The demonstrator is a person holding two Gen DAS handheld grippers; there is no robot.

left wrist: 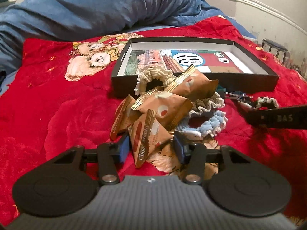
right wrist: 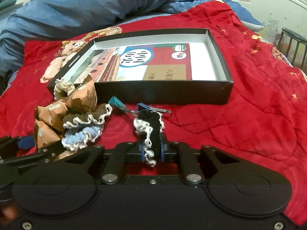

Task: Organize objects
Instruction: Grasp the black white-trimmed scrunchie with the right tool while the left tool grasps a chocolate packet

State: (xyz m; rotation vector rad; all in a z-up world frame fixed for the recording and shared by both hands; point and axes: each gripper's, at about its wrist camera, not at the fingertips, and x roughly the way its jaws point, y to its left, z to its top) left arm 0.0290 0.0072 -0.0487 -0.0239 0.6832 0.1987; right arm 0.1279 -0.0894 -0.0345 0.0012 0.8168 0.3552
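Observation:
A pile of several brown snack packets (left wrist: 165,105) and knitted scrunchies lies on the red blanket (left wrist: 57,105), in front of a shallow black box (left wrist: 191,84) (right wrist: 163,94). My left gripper (left wrist: 151,149) is at the pile's near end, and both blue pads rest against a tilted snack packet (left wrist: 147,140). My right gripper (right wrist: 152,149) is shut on a black-and-white scrunchie (right wrist: 151,132), just right of the pile. It enters the left wrist view as a black finger (left wrist: 276,118). A printed book (right wrist: 153,63) lies inside the box.
A cream scrunchie (left wrist: 153,74), a brown one (right wrist: 86,118) and a blue one (right wrist: 82,138) sit in the pile. A teal binder clip (right wrist: 117,101) and a blue one (right wrist: 143,107) lie by the box. A blue duvet (left wrist: 96,5) is heaped behind; a dark stool (left wrist: 274,46) stands at the right.

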